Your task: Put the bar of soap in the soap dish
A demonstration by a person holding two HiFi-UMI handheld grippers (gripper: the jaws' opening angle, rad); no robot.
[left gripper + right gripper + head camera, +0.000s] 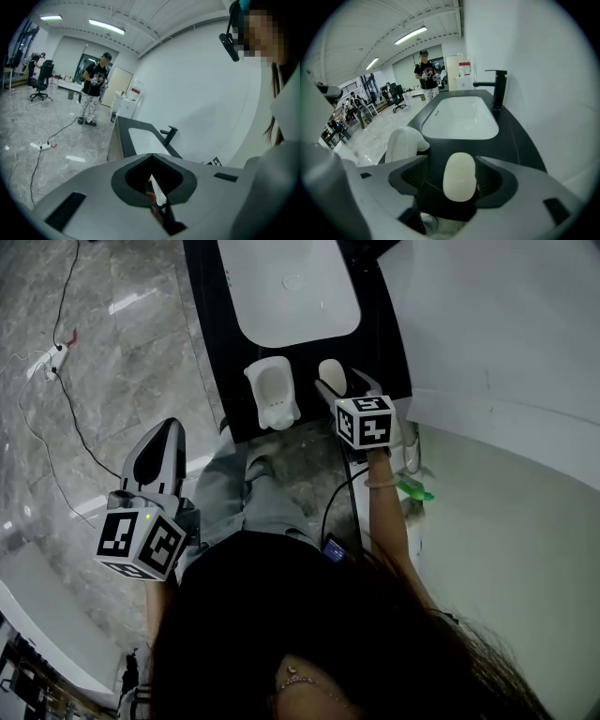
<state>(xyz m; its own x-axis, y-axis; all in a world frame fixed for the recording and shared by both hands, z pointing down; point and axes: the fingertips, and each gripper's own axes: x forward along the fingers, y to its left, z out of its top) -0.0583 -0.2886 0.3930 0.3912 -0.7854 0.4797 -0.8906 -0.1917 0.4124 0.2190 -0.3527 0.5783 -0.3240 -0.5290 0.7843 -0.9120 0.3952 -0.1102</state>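
Note:
An oval cream bar of soap (459, 177) lies on the black counter (520, 140) near its front edge. My right gripper (454, 161) stands over it, jaws open, with the soap between them and a gap showing on the left side. In the head view the soap (331, 373) sits just right of the white soap dish (272, 395), and the right gripper (343, 382) reaches down to it. The dish (404, 143) stands empty to the soap's left. My left gripper (167, 426) hangs over the floor, left of the counter, shut and holding nothing; its tips (152, 157) meet.
A white sink (286, 287) with a black faucet (499, 89) lies beyond the soap. A white wall (506, 343) borders the counter on the right. A cable and power strip (54, 357) lie on the marble floor. A person (93, 89) stands far off.

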